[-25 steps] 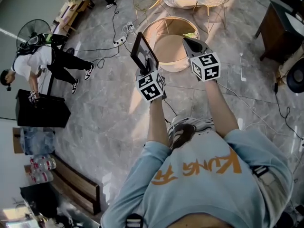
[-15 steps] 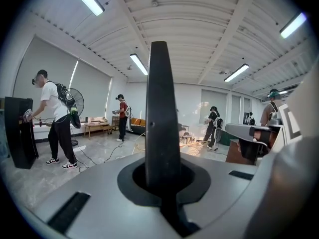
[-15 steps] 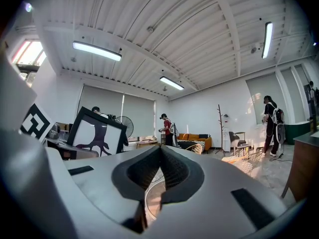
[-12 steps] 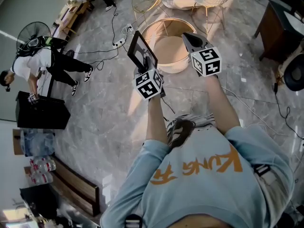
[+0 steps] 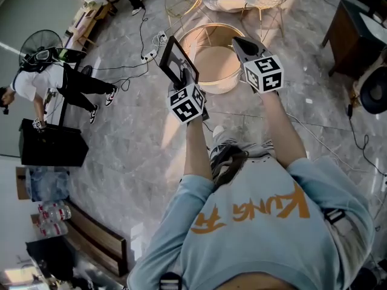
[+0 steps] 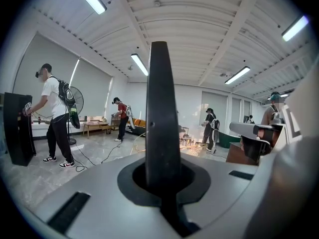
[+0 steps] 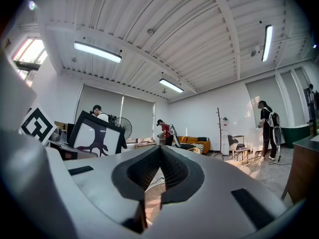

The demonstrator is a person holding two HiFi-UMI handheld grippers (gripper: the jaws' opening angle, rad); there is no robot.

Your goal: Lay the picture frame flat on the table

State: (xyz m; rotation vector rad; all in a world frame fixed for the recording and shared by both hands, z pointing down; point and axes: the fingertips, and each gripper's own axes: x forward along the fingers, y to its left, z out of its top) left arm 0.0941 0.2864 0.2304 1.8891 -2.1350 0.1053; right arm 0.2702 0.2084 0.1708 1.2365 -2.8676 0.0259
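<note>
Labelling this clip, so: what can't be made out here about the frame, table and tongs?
Head view: the marker cube hides where the left gripper clamps the picture frame.
Left gripper view: picture frame edge-on, face unseen.
Head view: the right gripper covers part of the table rim.

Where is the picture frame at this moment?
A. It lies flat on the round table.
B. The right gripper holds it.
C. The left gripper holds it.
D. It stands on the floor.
C: the left gripper is shut on the frame, which stands edge-on between its jaws, while the right gripper is shut on nothing.
</note>
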